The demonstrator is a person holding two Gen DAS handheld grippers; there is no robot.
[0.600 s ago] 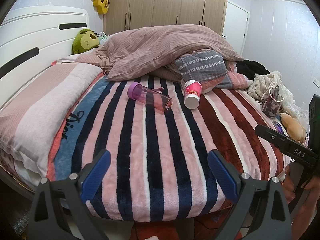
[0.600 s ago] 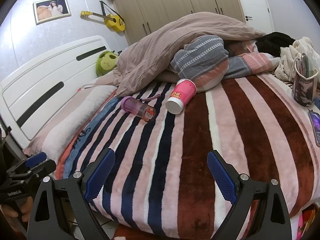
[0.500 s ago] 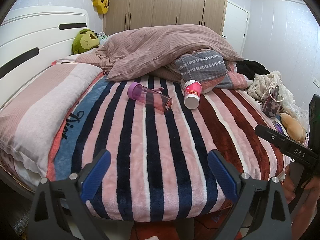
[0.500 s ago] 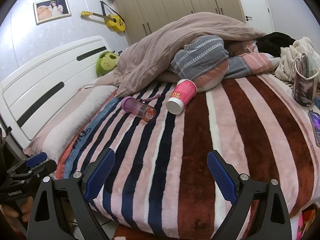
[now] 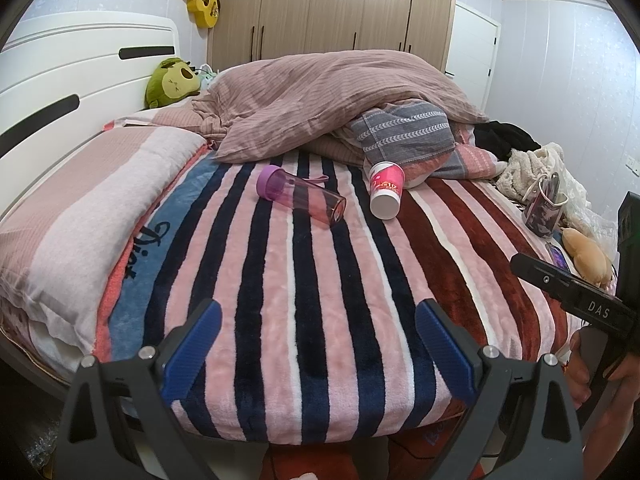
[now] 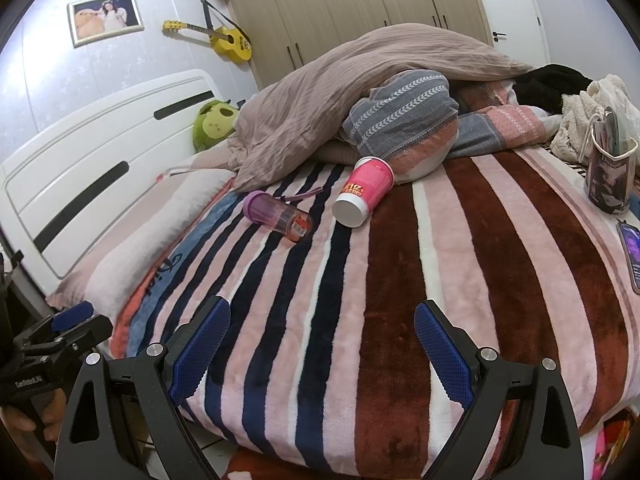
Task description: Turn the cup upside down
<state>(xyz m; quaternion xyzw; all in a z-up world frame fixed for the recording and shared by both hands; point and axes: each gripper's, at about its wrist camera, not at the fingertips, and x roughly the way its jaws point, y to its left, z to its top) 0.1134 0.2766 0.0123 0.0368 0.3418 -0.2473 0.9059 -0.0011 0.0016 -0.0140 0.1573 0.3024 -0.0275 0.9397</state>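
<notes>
Left wrist view: nearest the lens, the left gripper (image 5: 318, 338) hangs over the foot of the bed (image 5: 304, 320) with its jaws spread wide and nothing between them. The right gripper (image 6: 322, 338) sits the same way in its own view, jaws spread and empty. Nothing has changed over the last half second: both grippers sit where they were, and no item on the striped blanket has shifted, so the task reads as not yet begun.

Farther up the blanket a purple-lidded bottle (image 5: 300, 198) lies on its side. Just beside it, to the right and well apart from both grippers, is the pink paper cup (image 5: 386, 190). It appears to lie tipped over, its white base toward the cameras and its mouth against the rolled grey striped blanket (image 5: 404, 134), though the fisheye makes its exact tilt hard to judge. Behind that a rumpled duvet (image 5: 328, 100) is heaped, and a green plush toy (image 5: 172, 88) sits by the headboard.
</notes>
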